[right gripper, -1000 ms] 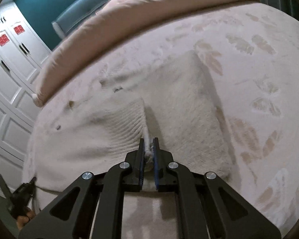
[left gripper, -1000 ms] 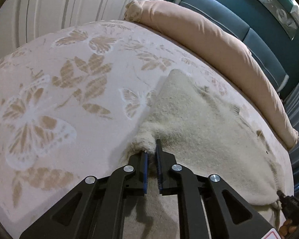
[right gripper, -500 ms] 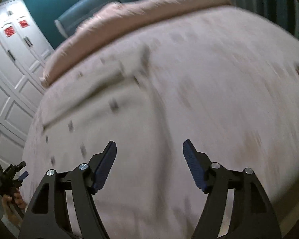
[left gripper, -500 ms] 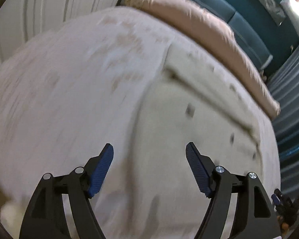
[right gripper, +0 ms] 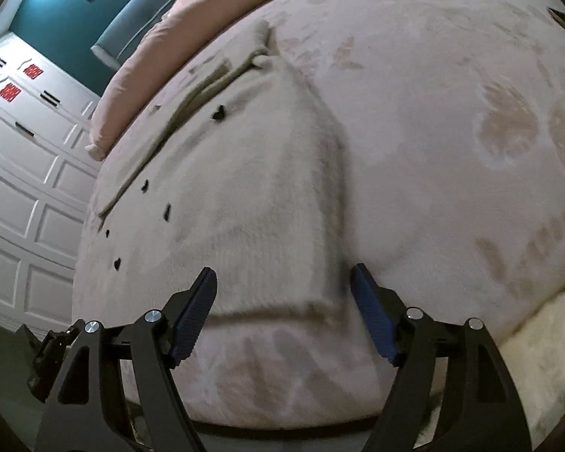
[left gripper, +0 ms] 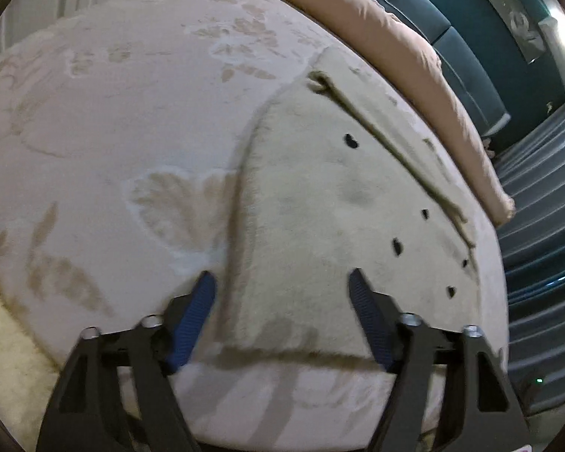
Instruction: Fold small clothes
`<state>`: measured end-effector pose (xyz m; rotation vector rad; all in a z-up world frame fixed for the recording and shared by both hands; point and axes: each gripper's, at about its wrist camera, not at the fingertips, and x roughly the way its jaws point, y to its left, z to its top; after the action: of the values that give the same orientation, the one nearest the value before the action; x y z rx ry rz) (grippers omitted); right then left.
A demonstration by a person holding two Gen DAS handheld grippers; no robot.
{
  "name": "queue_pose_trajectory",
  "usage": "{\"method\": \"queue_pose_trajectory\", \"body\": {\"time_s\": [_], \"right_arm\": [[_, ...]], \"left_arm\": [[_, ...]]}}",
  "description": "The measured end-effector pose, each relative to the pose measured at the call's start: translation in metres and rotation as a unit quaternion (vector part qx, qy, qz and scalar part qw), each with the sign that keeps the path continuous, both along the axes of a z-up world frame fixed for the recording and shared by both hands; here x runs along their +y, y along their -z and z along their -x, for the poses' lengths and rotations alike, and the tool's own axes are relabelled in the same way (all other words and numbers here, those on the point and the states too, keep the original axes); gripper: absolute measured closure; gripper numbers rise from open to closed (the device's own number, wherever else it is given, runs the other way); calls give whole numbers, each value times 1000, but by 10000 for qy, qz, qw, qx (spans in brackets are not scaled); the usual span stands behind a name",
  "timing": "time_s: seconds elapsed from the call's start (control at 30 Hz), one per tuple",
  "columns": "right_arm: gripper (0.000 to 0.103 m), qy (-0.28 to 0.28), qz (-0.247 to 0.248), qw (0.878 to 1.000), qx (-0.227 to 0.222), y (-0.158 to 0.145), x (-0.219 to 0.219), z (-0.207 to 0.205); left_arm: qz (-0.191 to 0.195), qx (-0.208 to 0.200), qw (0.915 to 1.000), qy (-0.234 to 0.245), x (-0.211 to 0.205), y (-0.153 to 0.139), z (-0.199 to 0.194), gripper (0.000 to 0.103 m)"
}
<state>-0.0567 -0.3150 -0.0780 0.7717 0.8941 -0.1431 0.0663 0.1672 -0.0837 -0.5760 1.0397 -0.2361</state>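
Sweater (left gripper: 320, 203) edge released since second ago; garment now lies folded flat on bed (left gripper: 113, 132), near edge. Left tool (left gripper: 282, 316) closing, right tool (right gripper: 284, 312) opening, nothing clamped. Fold judged set; next fold awaited.

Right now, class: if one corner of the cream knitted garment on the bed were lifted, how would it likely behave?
The cream knitted garment would probably droop rather than hold shape: it lies limp in soft folds with rounded edges. It looks fuzzy, so it likely grips the bedspread and drags instead of sliding. Being thin layers of knit, it seems light.
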Motion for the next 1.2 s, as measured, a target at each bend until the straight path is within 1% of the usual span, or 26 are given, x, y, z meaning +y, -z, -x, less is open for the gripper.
{"method": "queue_pose_trajectory", "body": {"time_s": [0.03,0.07,0.1,0.13,0.17,0.27,0.33,0.37,0.43,0.5,0.57,0.67,0.77,0.83,0.9,0.97,1.03,1.07,1.1,1.17,1.2], "right_arm": [[34,34,-47,10000,14,0,-1,-2],[47,57,-137,9999,22,0,-1,-3],[68,22,-236,9997,89,1,-2,-9],[81,3,-243,9996,160,1,-4,-10],[96,-3,-240,9995,215,-1,-5,-12],[98,-2,-47,10000,-2,-24,-4,-5],[98,-140,277,9994,-151,-50,2,9],[99,-200,362,9990,-176,-57,3,14],[99,-420,644,9970,-104,-72,11,34],[99,-685,862,9938,122,-76,16,56],[99,-1049,1034,9881,442,-77,21,85],[99,-1498,990,9793,931,-72,30,127],[99,-1935,865,9634,1639,-66,45,181],[99,-2002,729,9599,1825,-68,49,203],[99,-1968,566,9600,1908,-75,50,218],[99,-1853,293,9644,1865,-80,45,220],[99,-1744,273,9706,1635,-89,37,202],[99,-1658,301,9752,1436,-95,30,190],[99,-1492,346,9820,1107,-106,19,168],[99,-1242,421,9897,569,-121,-2,131],[98,-1034,476,9933,220,-130,-16,101]], "left_arm": [[117,70,9999,23,0,1,-3,64],[189,164,9997,38,-1,3,-6,86],[235,239,9994,82,-2,4,-9,96],[164,280,9994,70,-3,2,-12,96],[160,262,9995,70,-3,0,-11,97],[136,-13,9998,145,0,-28,-2,98],[137,-138,9996,222,4,-46,6,98],[103,-203,9993,304,8,-56,14,99],[-42,-250,9985,489,13,-69,29,99],[-228,-198,9973,666,20,-78,50,99],[-453,0,9951,882,30,-81,79,99],[-688,377,9905,1132,42,-75,123,99],[-885,927,9824,1362,47,-65,172,99],[-833,1307,9785,1357,52,-60,202,99],[-687,1475,9789,1237,55,-61,217,99],[-651,1466,9802,1156,53,-69,216,99],[-563,1176,9857,1065,49,-88,197,99],[-504,943,9890,1018,47,-99,180,99],[-422,626,9920,1012,44,-115,156,99],[-375,39,9939,1036,33,-141,109,99],[-351,-326,9934,1038,21,-157,76,98]]}}
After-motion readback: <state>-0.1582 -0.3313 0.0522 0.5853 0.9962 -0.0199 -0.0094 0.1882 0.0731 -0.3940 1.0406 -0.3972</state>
